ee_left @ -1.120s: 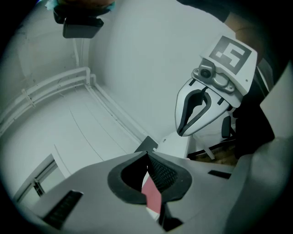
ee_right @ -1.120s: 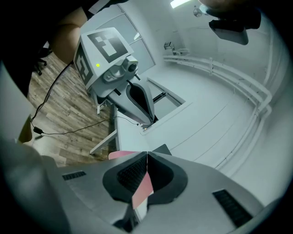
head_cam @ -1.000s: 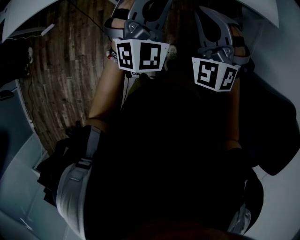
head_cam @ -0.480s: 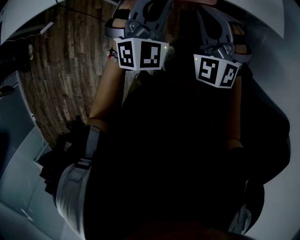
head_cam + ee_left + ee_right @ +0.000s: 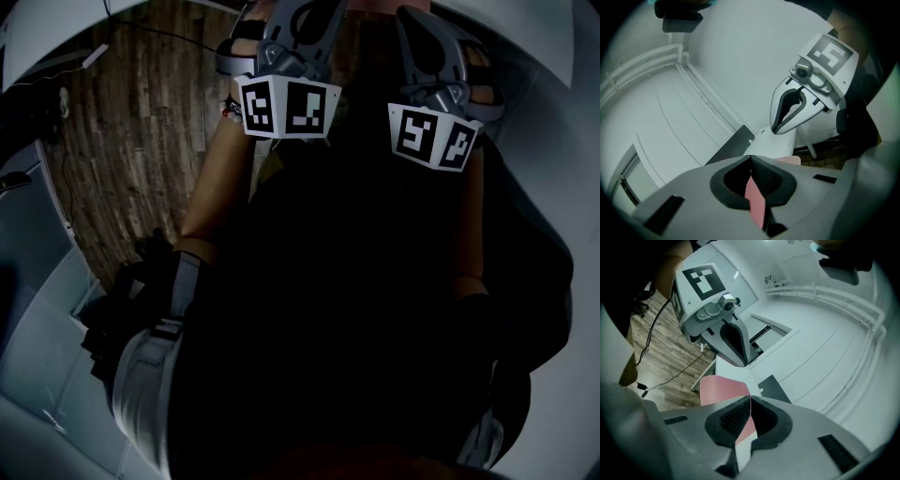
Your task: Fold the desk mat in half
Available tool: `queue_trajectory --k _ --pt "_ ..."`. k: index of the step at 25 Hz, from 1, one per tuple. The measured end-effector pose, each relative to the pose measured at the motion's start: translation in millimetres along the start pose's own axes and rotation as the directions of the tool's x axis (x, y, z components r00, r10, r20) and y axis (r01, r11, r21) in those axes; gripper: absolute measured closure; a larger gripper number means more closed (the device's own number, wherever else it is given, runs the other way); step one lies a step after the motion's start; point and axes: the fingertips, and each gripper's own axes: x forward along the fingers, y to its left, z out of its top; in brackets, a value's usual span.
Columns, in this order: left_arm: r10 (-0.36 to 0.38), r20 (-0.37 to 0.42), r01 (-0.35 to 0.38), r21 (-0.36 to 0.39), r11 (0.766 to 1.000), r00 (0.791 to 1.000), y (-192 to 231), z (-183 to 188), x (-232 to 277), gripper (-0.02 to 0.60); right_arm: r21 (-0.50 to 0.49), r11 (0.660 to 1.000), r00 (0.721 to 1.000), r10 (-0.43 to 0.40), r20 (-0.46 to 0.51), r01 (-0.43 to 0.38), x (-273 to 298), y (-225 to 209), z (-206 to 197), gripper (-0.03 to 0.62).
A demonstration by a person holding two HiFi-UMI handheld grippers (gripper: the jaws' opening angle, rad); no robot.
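The desk mat is a thin pink sheet (image 5: 723, 387) with a pale underside. In the right gripper view my right gripper (image 5: 750, 397) is shut on its edge, and the sheet runs out between the pads. In the left gripper view my left gripper (image 5: 751, 157) is shut on another pink edge of the mat (image 5: 756, 206). Each view shows the other gripper close by, the right gripper (image 5: 802, 104) and the left gripper (image 5: 723, 329). In the head view both marker cubes (image 5: 287, 109) (image 5: 433, 137) are held high, side by side. A large dark mass below them hides the mat.
A white table (image 5: 727, 367) stands beyond the jaws, with a dark panel (image 5: 732, 144) beside it. Wooden floor (image 5: 131, 141) lies to the left, with a black cable (image 5: 670, 372) across it. White walls and ceiling rails surround the area. A person's bare forearm (image 5: 217, 187) shows at the left.
In the head view both grippers have drifted slightly up and to the right. Both grips on the mat stay the same.
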Motion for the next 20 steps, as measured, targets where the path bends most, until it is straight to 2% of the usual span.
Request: queue_trajectory --k 6,10,20 --pt "-0.016 -0.039 0.015 -0.022 1.0 0.999 -4.4 -15.2 15.7 0.566 -0.005 1.0 1.0 0.013 -0.003 -0.013 17.6 4.7 -10.2 0.562" --pt "-0.058 -0.08 0.055 -0.041 0.998 0.995 -18.8 -37.0 24.5 0.565 0.003 0.998 0.998 0.069 -0.004 -0.069 33.6 28.0 -21.0 0.562" --pt "-0.064 -0.102 0.055 -0.083 0.995 0.993 -38.1 -96.2 43.2 0.56 0.0 0.99 0.988 0.138 -0.074 -0.138 71.0 79.1 -55.5 0.562"
